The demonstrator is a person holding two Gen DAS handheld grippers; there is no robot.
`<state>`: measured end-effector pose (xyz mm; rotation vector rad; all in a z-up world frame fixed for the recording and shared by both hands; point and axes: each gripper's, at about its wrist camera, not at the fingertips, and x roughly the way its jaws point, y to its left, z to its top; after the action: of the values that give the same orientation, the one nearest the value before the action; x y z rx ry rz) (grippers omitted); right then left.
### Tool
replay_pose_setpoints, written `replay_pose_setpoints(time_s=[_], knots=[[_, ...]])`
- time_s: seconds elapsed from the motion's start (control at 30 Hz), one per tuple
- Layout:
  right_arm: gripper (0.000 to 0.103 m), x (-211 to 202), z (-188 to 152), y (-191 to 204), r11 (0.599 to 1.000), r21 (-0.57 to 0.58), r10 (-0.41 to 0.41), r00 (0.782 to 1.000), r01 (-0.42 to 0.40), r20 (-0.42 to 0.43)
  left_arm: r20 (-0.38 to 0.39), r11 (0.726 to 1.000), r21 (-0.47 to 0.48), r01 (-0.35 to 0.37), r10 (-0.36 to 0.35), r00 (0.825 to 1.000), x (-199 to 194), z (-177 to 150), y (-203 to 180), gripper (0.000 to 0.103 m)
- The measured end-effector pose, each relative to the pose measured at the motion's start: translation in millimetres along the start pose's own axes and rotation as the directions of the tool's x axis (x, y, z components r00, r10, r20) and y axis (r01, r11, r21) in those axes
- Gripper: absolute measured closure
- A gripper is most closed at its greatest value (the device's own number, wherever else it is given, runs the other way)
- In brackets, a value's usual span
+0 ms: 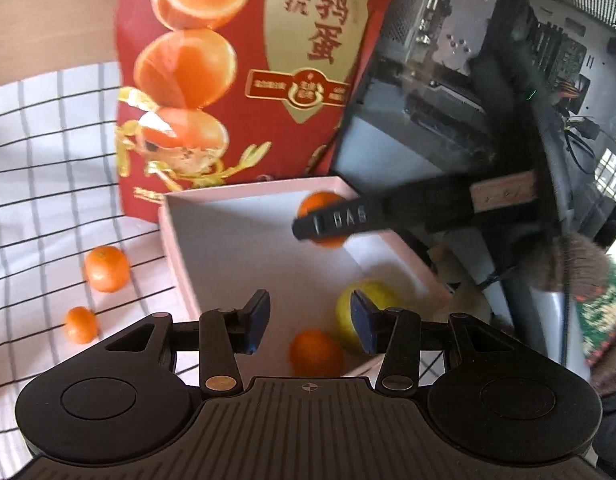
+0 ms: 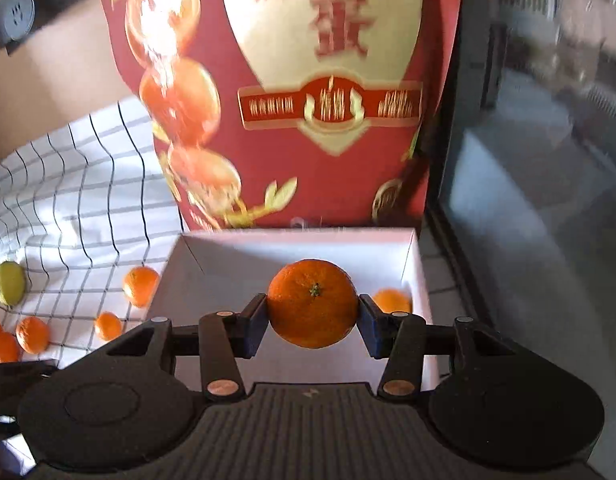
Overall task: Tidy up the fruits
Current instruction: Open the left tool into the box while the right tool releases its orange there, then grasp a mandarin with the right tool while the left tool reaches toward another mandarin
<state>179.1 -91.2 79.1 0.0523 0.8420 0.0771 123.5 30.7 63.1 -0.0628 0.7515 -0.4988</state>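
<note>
Fingers (image 2: 256, 322) of right gripper (image 2: 312, 322) clamp tangerine (image 2: 312, 303).

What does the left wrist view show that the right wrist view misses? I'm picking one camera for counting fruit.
Only the left wrist view shows the yellow fruit in the box and the open left gripper. Only the right wrist view shows the green fruit on the cloth and the wall socket. Both show the pink box, red bag, checked cloth and the right gripper holding an orange.
</note>
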Motion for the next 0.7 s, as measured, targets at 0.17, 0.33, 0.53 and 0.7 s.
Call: replay_pose_setpoints(time_s=[0.17,0.33,0.53,0.7], knots=[[0.055,4,-9,4,0.999,-0.047,0.015,1.000,-0.016,-0.023,0.119,0.995,-0.072,-0.067,0.075,0.990,-43,-25,34,0.054],[0.046,-20,-8,14,0.996,-0.088,0.025,0.998,-0.020,0.051,0.286,0.943,-0.217,-0.252,0.308,0.907,-109,-58,95,0.054],[0.040,-53,-10,58,0.986,-0.166,0.047,0.987,-0.021,0.157,0.482,0.786,-0.600,-0.149,0.503,0.718,-182,-127,186,0.054],[0.040,-57,-27,131,0.943,-0.249,0.254,0.961,-0.221,0.107,0.432,0.664,-0.734,-0.140,0.617,0.658,-203,-153,215,0.054]])
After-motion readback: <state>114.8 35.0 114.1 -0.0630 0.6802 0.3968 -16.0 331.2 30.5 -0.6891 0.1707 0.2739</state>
